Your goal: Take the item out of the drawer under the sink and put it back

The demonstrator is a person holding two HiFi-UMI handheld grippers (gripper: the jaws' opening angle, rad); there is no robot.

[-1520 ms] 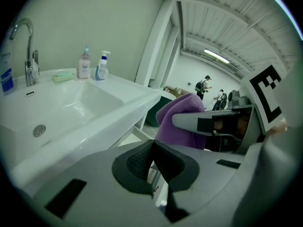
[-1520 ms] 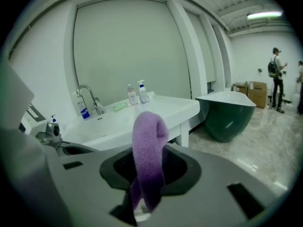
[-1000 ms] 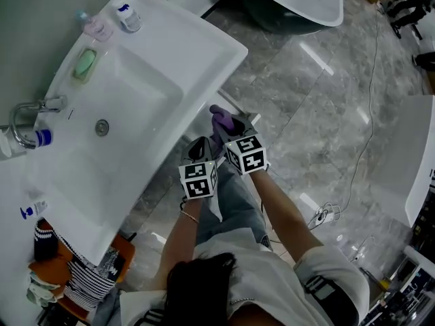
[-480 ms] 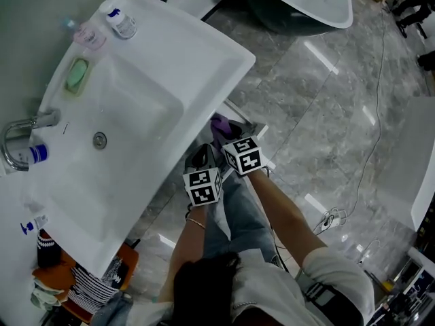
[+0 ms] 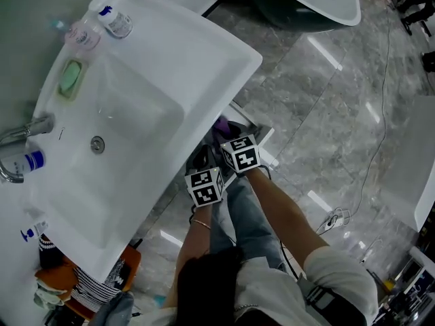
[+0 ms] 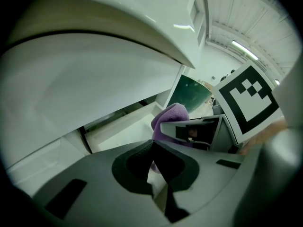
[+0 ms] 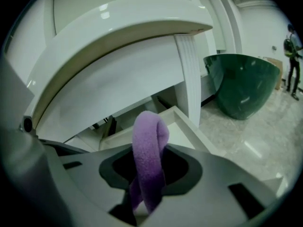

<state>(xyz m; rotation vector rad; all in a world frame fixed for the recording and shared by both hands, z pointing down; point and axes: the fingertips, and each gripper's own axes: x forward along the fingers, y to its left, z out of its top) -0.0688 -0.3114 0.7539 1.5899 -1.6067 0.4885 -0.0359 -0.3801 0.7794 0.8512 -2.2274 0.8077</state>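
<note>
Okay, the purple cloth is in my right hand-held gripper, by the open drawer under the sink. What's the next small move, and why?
Probably lower the right hand-held gripper a little further into the open drawer. Its jaws have just opened slightly, yet the purple cloth is pinched between them and loops upward, not yet resting on the drawer's bottom.

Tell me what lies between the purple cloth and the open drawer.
Nothing: in the right gripper view the purple cloth hangs over the open drawer, the gap bare.
</note>
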